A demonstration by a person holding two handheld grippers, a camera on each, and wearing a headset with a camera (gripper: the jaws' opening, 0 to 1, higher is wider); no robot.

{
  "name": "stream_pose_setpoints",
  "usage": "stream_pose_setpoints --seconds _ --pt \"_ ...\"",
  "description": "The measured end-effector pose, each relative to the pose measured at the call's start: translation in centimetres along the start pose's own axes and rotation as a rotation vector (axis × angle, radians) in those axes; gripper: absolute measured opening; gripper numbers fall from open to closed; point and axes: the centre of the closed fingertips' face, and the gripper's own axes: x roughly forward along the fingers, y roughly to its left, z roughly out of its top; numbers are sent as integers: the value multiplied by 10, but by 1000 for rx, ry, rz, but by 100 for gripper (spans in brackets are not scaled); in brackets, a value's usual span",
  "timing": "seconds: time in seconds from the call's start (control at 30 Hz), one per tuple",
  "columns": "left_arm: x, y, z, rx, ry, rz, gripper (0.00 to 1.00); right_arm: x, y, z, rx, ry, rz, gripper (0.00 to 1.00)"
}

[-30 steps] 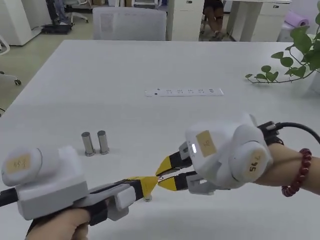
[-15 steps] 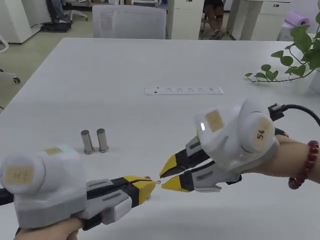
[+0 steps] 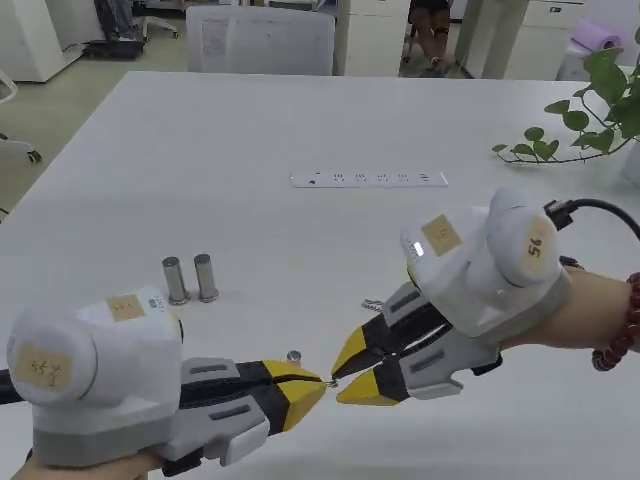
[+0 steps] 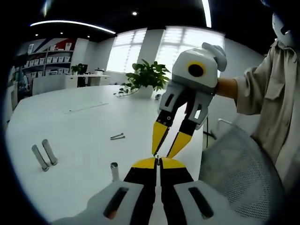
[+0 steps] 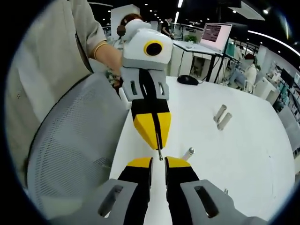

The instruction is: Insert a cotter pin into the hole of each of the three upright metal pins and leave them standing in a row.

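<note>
Two upright metal pins [image 3: 190, 279] stand side by side at the left, also in the left gripper view [image 4: 45, 154] and the right gripper view [image 5: 221, 116]. A third metal pin [image 3: 293, 357] stands alone just behind the gripper tips [image 4: 114, 171] [image 5: 188, 153]. My left gripper [image 3: 316, 385] [image 4: 158, 161] is shut on a thin cotter pin [image 3: 330, 380] [image 5: 160, 146] that pokes out of its tips. My right gripper [image 3: 352, 381] [image 5: 158, 162] faces it tip to tip, open, its jaws either side of the cotter pin's free end. Spare cotter pins [image 3: 372, 303] [image 4: 118, 137] lie on the table.
A white power strip [image 3: 368, 180] lies mid-table. A potted plant [image 3: 590, 110] hangs over the right edge. A grey chair [image 3: 260, 40] stands at the far side, and a mesh chair [image 5: 70, 154] is close to me. The white tabletop [image 3: 300, 230] is bare between the strip and the pins.
Both grippers have shifted slightly right and nearer to me, still tip to tip. The right gripper has rolled and its jaws stand wider. The lone metal pin has come out from behind the left tips.
</note>
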Motion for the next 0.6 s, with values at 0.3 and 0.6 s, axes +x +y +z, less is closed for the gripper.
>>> stream_pose_setpoints --seconds 0.3,0.6 --pt "1 -13 -6 71 30 -68 0 -2 11 -2 29 -8 62 11" --pt "1 -26 -5 120 23 -128 0 -1 25 -5 60 -8 126 10"
